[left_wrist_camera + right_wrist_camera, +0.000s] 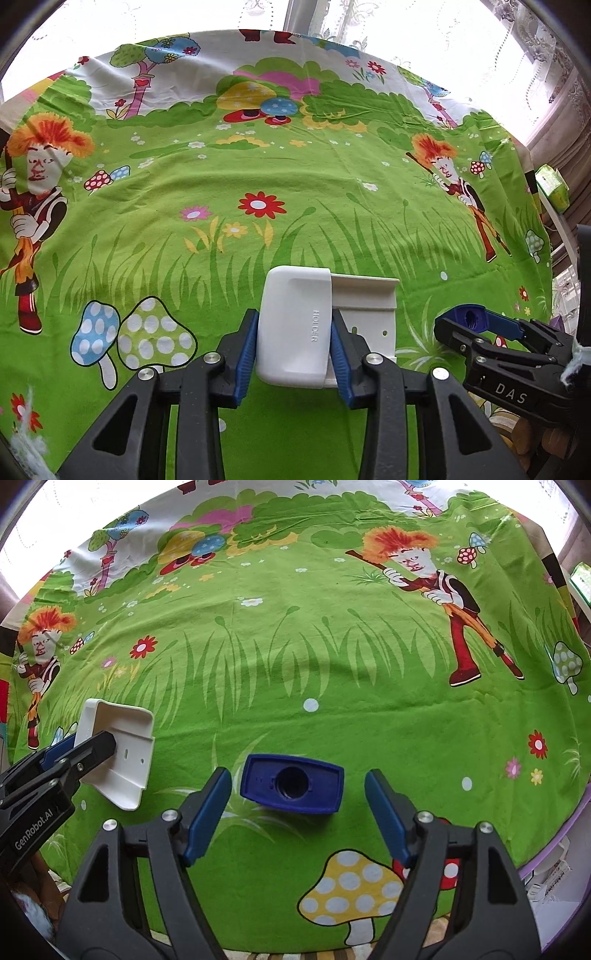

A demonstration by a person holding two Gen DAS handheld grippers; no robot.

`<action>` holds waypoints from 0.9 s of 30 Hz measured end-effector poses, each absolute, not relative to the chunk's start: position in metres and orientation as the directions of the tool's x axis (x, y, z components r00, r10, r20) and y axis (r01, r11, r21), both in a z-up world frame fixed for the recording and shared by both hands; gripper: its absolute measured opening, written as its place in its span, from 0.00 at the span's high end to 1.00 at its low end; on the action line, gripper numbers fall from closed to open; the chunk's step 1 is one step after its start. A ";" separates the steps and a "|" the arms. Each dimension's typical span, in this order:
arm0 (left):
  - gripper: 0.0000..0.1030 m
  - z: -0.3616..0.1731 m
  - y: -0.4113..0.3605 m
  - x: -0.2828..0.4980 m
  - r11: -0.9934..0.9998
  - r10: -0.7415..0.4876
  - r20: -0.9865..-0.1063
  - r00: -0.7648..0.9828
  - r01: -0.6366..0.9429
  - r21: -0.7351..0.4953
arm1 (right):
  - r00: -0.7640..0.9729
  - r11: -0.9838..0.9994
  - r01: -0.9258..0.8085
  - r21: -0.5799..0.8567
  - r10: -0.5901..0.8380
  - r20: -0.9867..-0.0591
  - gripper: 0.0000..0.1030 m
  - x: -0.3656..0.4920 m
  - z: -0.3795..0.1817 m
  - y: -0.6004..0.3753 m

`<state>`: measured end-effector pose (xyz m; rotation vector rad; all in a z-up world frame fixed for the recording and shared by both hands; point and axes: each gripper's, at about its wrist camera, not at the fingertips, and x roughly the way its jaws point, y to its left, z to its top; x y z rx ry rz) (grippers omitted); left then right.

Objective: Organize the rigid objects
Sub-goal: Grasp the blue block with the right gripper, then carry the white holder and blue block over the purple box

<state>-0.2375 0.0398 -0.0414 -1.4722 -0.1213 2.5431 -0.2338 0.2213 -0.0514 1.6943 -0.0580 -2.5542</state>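
Tablecloth [332,635], green with cartoon mushrooms, fills both views. White holder [291,332] sits clamped between the left gripper [293,345] pads; its back plate hides behind the front shell. Blue cap [291,788] lies just ahead of the right gripper [295,808], centred between parted pads, untouched, long axis spanning the gap. Its underside is hidden, and what it belongs to is unclear.
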 end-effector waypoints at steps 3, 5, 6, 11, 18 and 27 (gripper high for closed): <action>0.63 -0.039 0.041 -0.235 -0.977 0.212 -0.844 -0.492 -0.132 -0.169 | -0.390 -0.996 0.048 0.079 -0.091 -0.916 0.45 -0.233 -0.051 0.222; 0.63 -0.037 0.042 -0.231 -0.977 0.209 -0.842 -0.498 -0.133 -0.165 | -0.393 -0.995 0.048 0.085 -0.097 -0.914 0.46 -0.232 -0.051 0.222; 0.63 -0.036 0.043 -0.230 -0.978 0.208 -0.840 -0.500 -0.133 -0.163 | -0.396 -0.995 0.048 0.087 -0.099 -0.913 0.46 -0.230 -0.050 0.222; 0.63 -0.027 0.045 -0.219 -0.977 0.212 -0.831 -0.515 -0.138 -0.164 | -0.427 -0.995 0.061 0.078 -0.097 -0.899 0.46 -0.219 -0.039 0.223; 0.63 -0.017 0.053 -0.200 -0.976 0.216 -0.822 -0.527 -0.148 -0.162 | -0.476 -0.995 0.076 0.058 -0.087 -0.875 0.46 -0.195 -0.021 0.230; 0.63 -0.006 0.067 -0.170 -0.973 0.227 -0.811 -0.540 -0.164 -0.163 | -0.515 -0.995 0.082 0.054 -0.089 -0.852 0.46 -0.163 -0.004 0.243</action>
